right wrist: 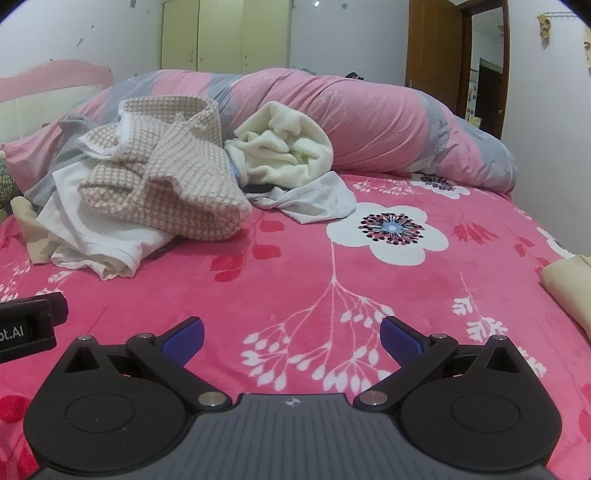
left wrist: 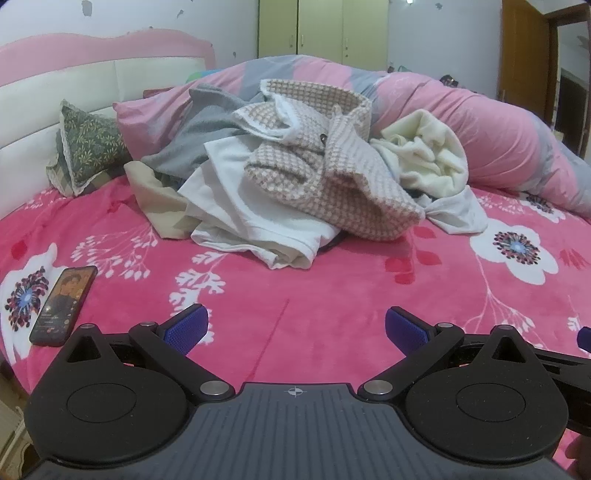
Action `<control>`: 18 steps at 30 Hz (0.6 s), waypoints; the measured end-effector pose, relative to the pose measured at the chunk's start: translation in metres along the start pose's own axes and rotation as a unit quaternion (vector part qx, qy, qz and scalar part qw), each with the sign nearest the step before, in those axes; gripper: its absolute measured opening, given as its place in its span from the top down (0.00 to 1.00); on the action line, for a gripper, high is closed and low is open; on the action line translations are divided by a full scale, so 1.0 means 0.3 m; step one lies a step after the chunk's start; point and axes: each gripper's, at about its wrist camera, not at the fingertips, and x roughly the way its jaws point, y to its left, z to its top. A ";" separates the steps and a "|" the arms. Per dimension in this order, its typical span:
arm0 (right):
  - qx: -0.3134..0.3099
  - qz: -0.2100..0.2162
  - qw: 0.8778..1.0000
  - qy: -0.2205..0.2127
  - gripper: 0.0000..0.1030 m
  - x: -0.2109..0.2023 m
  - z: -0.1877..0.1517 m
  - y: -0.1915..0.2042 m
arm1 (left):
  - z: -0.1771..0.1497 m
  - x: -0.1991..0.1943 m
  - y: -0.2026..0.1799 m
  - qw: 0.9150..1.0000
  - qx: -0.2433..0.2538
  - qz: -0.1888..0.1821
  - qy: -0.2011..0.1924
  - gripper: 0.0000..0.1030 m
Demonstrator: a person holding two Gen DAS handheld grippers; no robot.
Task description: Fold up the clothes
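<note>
A pink floral blanket [left wrist: 332,295] covered the bed, with a rolled pink quilt [left wrist: 461,122] and a wardrobe [left wrist: 321,29] behind.

The left gripper [left wrist: 293,325] hovered tilted down over bare blanket, jaws spread wide and empty; the right gripper [right wrist: 291,334] matched it, spread and empty, alongside. A phone [left wrist: 62,304] lay at nine o'clock of the left gripper.

Farther out at twelve o'clock sat the pile of clothes [left wrist: 295,166], well apart from both tools: a checked top [left wrist: 325,177] uppermost, a white garment [left wrist: 251,221] beneath it, a grey one [left wrist: 207,122] behind, a cream one [left wrist: 424,155] at one o'clock.

Nothing in the pile looked folded, so the task seemed barely begun. A cream cloth [right wrist: 569,291] at the right edge might be a finished piece, though I could not tell.
</note>
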 end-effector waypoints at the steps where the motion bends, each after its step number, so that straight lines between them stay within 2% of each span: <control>1: 0.000 -0.001 1.000 -0.001 0.00 0.001 0.000 0.001 | 0.000 -0.001 0.001 1.000 0.000 -0.001 0.000 0.00; 9: -0.001 -0.006 1.000 -0.004 0.00 0.005 0.006 0.013 | -0.020 0.018 0.025 1.000 -0.002 -0.013 -0.008 0.00; 14: 0.001 -0.004 1.000 -0.001 0.00 0.010 0.005 0.013 | -0.029 0.048 0.045 0.998 -0.021 -0.047 0.032 0.00; 18: 0.003 -0.003 1.000 -0.001 0.00 0.014 0.003 0.013 | -0.048 0.053 0.054 0.998 -0.031 -0.038 0.044 0.00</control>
